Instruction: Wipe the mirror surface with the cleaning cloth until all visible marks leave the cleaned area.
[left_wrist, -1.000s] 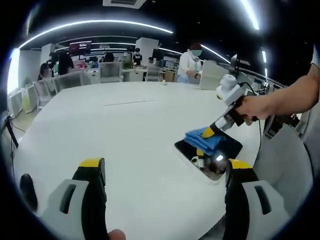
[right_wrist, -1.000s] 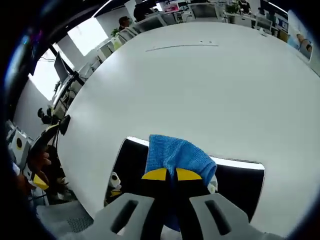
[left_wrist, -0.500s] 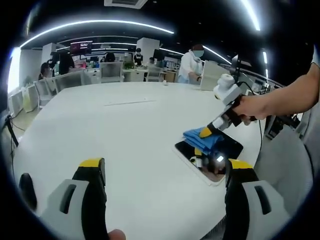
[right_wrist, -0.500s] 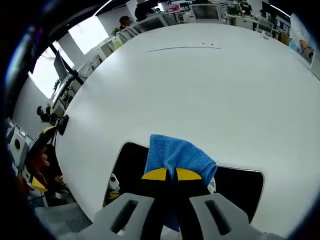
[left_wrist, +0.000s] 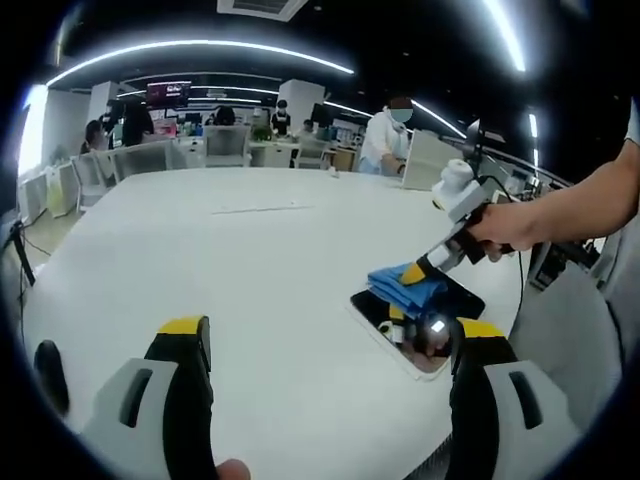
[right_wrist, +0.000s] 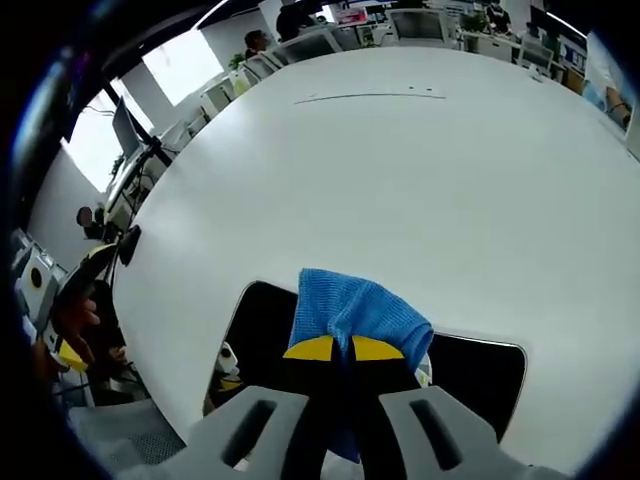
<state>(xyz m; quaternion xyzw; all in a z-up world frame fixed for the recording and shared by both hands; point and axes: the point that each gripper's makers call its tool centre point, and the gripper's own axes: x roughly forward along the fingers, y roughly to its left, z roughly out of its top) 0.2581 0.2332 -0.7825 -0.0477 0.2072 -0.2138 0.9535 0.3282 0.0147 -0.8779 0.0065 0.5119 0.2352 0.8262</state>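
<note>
A dark rectangular mirror (left_wrist: 372, 308) (right_wrist: 258, 325) with a white rim lies flat on the white table (left_wrist: 240, 270), near its right front edge. A blue cleaning cloth (left_wrist: 400, 283) (right_wrist: 350, 310) rests on the mirror's far part, pressed down by my right gripper (left_wrist: 412, 271) (right_wrist: 334, 350), which is shut on it. A hand (left_wrist: 500, 222) holds that gripper from the right. My left gripper (left_wrist: 325, 335) stands open over the near table edge, apart from the mirror, with nothing between its fingers.
The round white table (right_wrist: 400, 170) stretches wide to the left and far side. Behind it stand chairs (left_wrist: 225, 140), desks and several people, one in white (left_wrist: 385, 130). A grey chair back (left_wrist: 560, 320) is close at the right edge.
The cloth and right gripper have shifted slightly along the mirror; the left gripper view has drifted a little. The left gripper stays open.
</note>
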